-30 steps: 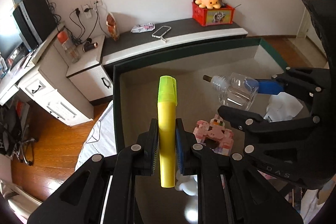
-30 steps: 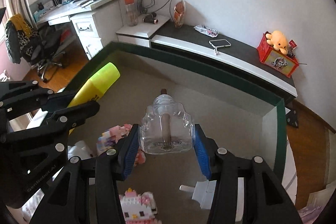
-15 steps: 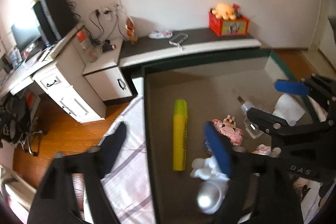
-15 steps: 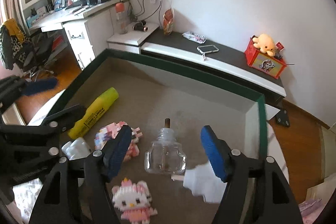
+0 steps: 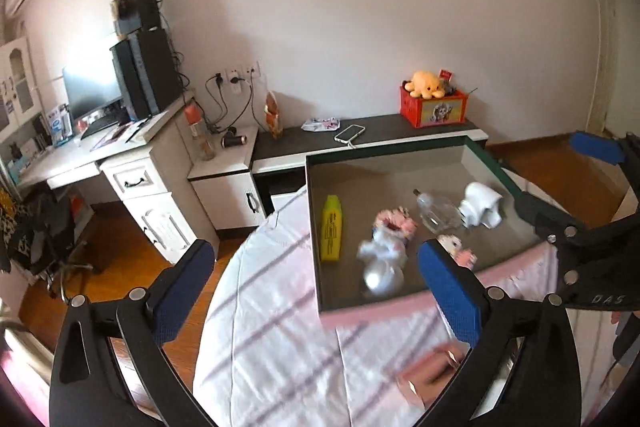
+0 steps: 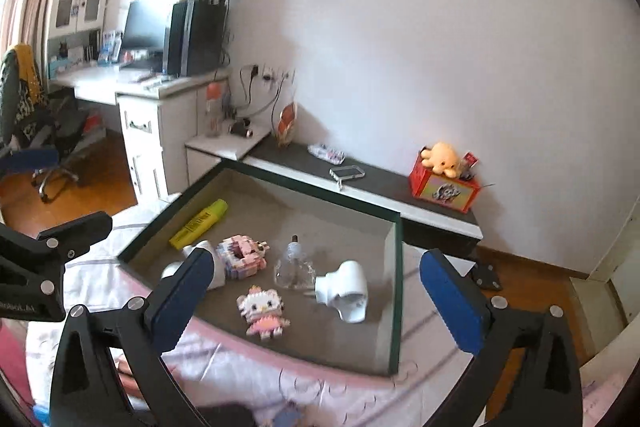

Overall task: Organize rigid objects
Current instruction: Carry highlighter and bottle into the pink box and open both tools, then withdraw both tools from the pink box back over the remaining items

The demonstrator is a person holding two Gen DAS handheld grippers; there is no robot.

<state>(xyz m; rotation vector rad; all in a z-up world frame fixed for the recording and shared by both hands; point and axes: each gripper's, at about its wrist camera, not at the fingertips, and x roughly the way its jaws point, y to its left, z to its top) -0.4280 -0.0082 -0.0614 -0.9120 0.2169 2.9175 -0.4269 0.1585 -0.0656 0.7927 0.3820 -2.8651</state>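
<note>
Left tool [image 5: 312, 285] spread wide, nothing between pads; right tool [image 6: 316, 293] likewise apart, empty. Both above bed, back from shallow green-rimmed tray [image 6: 394, 291]. In tray: yellow highlighter [image 6: 199, 223] flat near left wall, clear glass bottle [image 6: 295, 269] on side beside white plastic plug-in holder [image 6: 347, 289], pink block-brick figure [image 6: 241, 255], kitty block figure [image 6: 264, 311]. White object [image 5: 380, 265] blurred in left view, partly hidden behind right tool's finger; type unclear. Pinkish thing [image 5: 430, 373] on striped bedsheet [image 5: 276, 339] blurred, cut off by finger.
</note>
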